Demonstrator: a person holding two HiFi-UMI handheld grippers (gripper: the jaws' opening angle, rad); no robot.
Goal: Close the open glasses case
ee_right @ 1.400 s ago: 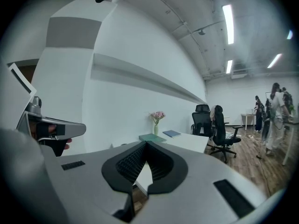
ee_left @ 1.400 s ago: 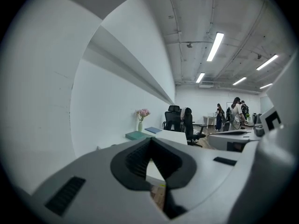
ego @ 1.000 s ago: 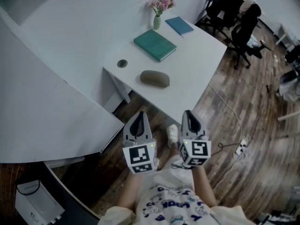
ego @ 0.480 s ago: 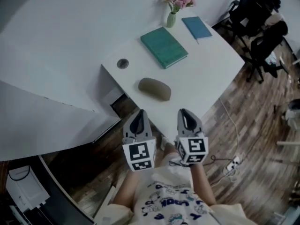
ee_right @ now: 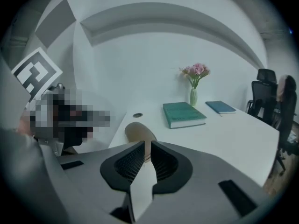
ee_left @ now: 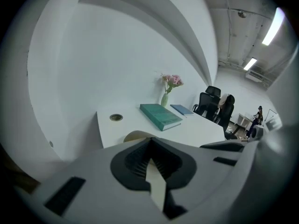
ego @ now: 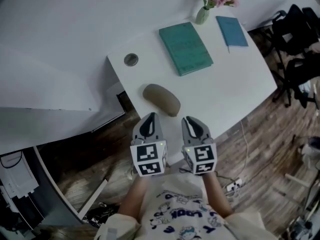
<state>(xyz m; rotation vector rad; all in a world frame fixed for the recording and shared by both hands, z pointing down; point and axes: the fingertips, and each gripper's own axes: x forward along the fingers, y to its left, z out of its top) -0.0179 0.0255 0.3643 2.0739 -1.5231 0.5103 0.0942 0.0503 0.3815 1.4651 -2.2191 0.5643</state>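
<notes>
The glasses case [ego: 161, 99], an olive-brown oval, lies near the front edge of the white desk [ego: 225, 94]; no lid gap shows from here. My left gripper [ego: 149, 118] hangs just short of the case, over the desk's edge, shut and empty. My right gripper [ego: 189, 120] is beside it, to the right of the case; its jaws have just been opening and stand a narrow slit apart with nothing between them. In the left gripper view the case [ee_left: 135, 136] peeks over the left gripper [ee_left: 150, 141]. In the right gripper view the case [ee_right: 137, 130] lies just beyond the right gripper [ee_right: 145, 146].
A teal book [ego: 185, 48], a blue notebook [ego: 231, 31] and a vase of pink flowers [ego: 202, 15] sit at the desk's far side. A round cable hole [ego: 131, 59] is at the left. Black office chairs [ego: 300, 39] stand at the right, a power strip [ego: 232, 186] lies on the wooden floor.
Both grippers have moved forward from over the floor to the desk's front edge, close to the case. The desk and case now sit nearer in the head view.
</notes>
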